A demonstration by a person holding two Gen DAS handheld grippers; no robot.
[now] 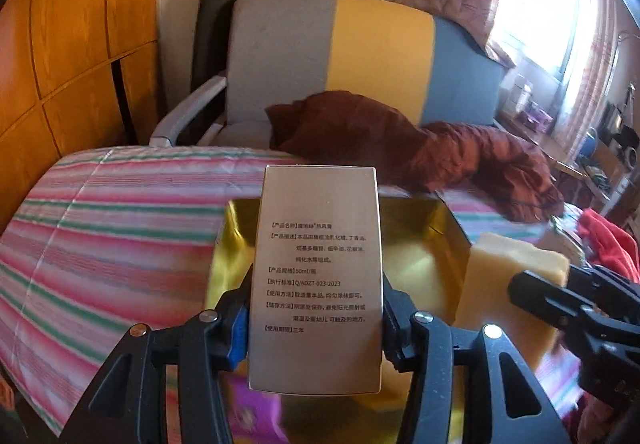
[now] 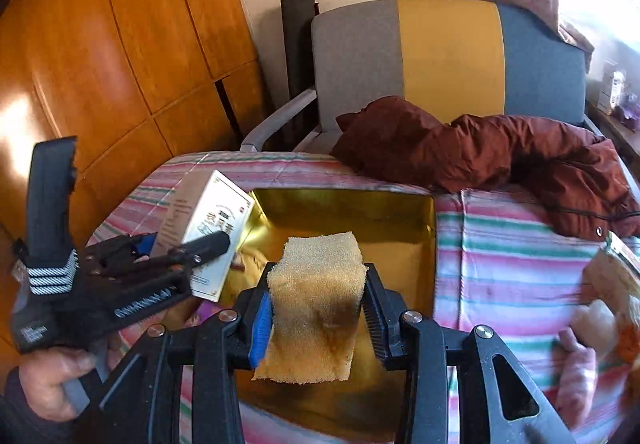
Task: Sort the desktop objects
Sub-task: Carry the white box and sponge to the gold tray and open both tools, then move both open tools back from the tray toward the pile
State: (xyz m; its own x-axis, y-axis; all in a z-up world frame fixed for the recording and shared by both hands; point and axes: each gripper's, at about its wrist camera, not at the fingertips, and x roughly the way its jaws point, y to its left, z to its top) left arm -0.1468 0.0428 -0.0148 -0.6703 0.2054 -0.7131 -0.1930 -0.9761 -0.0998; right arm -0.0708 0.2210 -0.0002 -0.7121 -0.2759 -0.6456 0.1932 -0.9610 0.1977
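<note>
The silver box [image 1: 316,276], long axis running forward, sits between the left hand-held gripper [image 1: 316,308] jaws over the gold tray [image 1: 448,228]. The right hand-held gripper [image 2: 318,308], clamped on the sponge [image 2: 316,296], hovers over the same tray, equally near.

The open, shiny gold rectangular tray [image 2: 420,244] on the pink-and-green striped bedcover [image 2: 500,276] has bare floor at its far end. Above its near left side hangs the silver printed carton [image 1: 316,276] in the left gripper [image 1: 316,308]; just beside, the yellow sponge block [image 2: 316,304] in the right gripper [image 2: 316,308] fills the middle. A crumpled maroon jacket [image 2: 500,152] blocks the bedcover beyond the tray's far right; bare stripes lie to the right.
</note>
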